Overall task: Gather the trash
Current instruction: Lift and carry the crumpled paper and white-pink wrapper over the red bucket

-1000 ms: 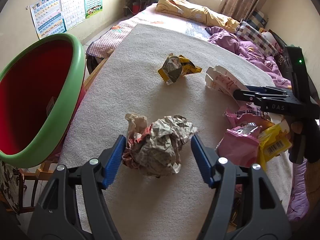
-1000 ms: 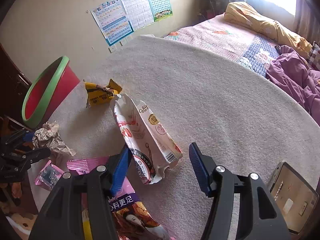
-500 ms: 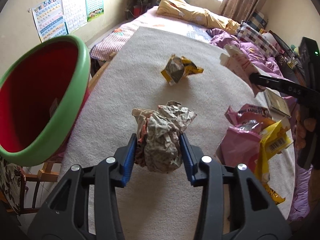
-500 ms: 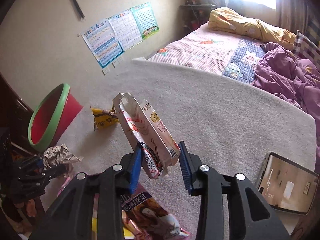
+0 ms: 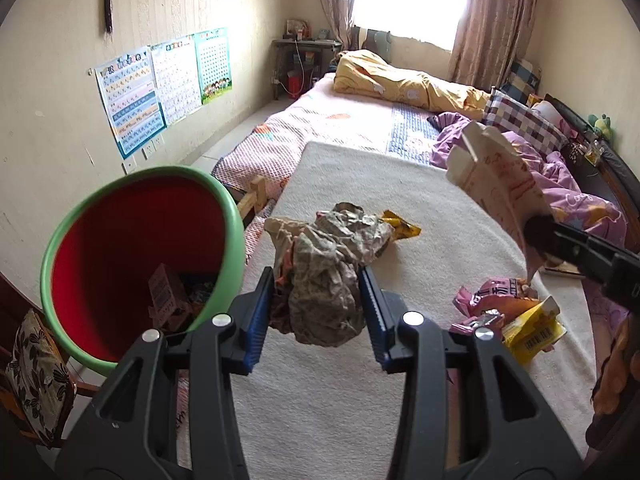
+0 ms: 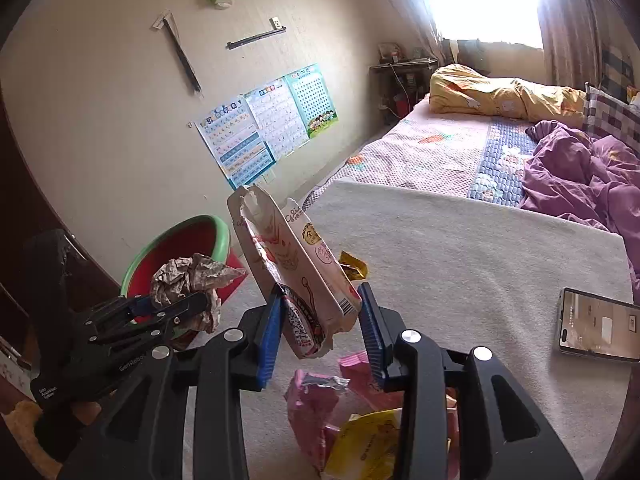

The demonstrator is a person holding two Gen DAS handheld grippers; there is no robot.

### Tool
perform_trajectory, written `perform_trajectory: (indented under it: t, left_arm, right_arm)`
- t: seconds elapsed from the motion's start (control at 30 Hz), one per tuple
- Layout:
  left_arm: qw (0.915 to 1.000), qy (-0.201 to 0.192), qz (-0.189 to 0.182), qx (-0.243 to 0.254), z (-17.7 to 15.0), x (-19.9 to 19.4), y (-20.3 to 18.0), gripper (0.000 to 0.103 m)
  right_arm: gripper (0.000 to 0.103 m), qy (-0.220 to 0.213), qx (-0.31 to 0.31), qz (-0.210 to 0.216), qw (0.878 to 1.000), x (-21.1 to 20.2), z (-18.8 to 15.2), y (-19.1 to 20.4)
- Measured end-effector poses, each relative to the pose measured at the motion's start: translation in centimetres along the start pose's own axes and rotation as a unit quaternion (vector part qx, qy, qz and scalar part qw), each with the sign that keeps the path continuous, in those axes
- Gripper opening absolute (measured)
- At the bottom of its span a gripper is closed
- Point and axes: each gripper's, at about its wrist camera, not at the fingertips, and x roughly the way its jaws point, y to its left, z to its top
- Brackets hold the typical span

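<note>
Both loads have risen off the desk (image 5: 360,420): left tongs (image 5: 318,300) clamp the crumpled paper (image 5: 320,280) beside the bin (image 5: 132,256); right tongs (image 6: 320,328) clamp the torn carton (image 6: 296,272). Only the right view shows a phone (image 6: 596,324).

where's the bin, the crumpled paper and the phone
bin (image 5: 140,176): left wrist view, on its green rim
crumpled paper (image 5: 324,276): left wrist view, middle of the wad held between the blue pads
phone (image 6: 596,324): right wrist view, centre of its screen
</note>
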Motion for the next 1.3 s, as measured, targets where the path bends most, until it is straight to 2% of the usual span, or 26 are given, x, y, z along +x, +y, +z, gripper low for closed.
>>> perform_trajectory:
  t: [0.3, 0.87, 1.3]
  left_arm:
    - [0.9998, -0.016, 0.008, -0.005, 0.2, -1.3, 3.0, 0.041]
    - [0.9999, -0.006, 0.000, -0.011, -0.2, -0.6, 8.4, 0.041]
    - [0.9998, -0.002, 0.012, -0.013, -0.3, -0.2, 12.1, 0.041]
  right_arm:
    - [0.036, 0.000, -0.002, 0.003, 1.000, 1.2, 0.3, 3.3]
    - [0.036, 0.016, -0.004, -0.006, 1.000, 4.5, -0.4, 8.7]
    - [0.036, 0.024, -0.008, -0.002, 1.000, 7.1, -0.4, 11.9]
